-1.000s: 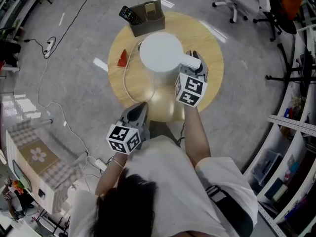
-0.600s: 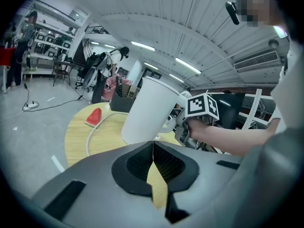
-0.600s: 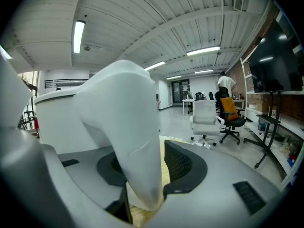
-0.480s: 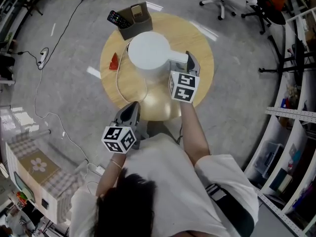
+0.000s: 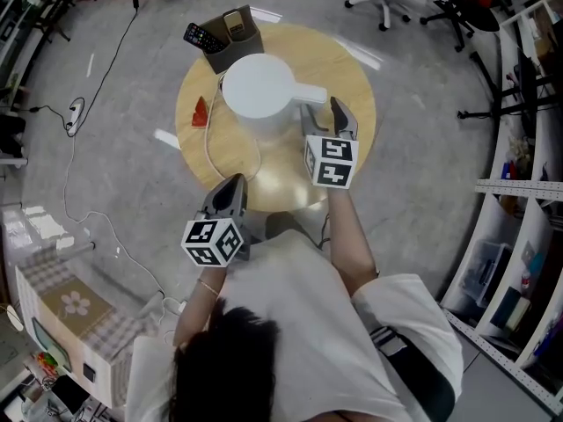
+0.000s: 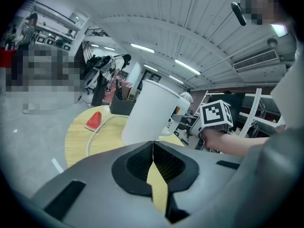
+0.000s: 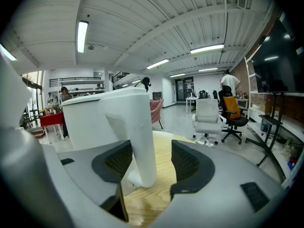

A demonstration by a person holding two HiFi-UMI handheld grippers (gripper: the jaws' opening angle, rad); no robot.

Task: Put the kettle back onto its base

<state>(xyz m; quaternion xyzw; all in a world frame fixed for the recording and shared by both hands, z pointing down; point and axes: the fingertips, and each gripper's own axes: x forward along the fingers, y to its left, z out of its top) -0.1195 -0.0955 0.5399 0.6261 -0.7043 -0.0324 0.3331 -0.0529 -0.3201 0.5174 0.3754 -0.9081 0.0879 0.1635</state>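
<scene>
Overhead, the tall white plastic kettle [image 5: 261,86] stands upright on the round wooden table [image 5: 352,69], with its white handle [image 5: 303,95] pointing toward the right gripper [image 5: 324,120]. That gripper was closed tight a second ago. Its jaws have just been opening and now stand apart, one finger on either side of the handle. A thin white cord [image 5: 214,152] runs out from under the kettle, and whatever base sits beneath it is hidden. The left gripper [image 5: 230,193] hangs at the near table edge, well short of the kettle.

Left gripper view: the fingers of the left gripper [image 6: 153,160] are together with nothing between them. The kettle [image 6: 149,113] stands beyond the fingertips.

Right gripper view: the handle [image 7: 137,137] stands between the spread pads of the right gripper [image 7: 152,163]. It sits close to the left pad and clear of the right one.

Assessment: the kettle appears released and set down. The gripper must still back straight off without catching the handle.
</scene>
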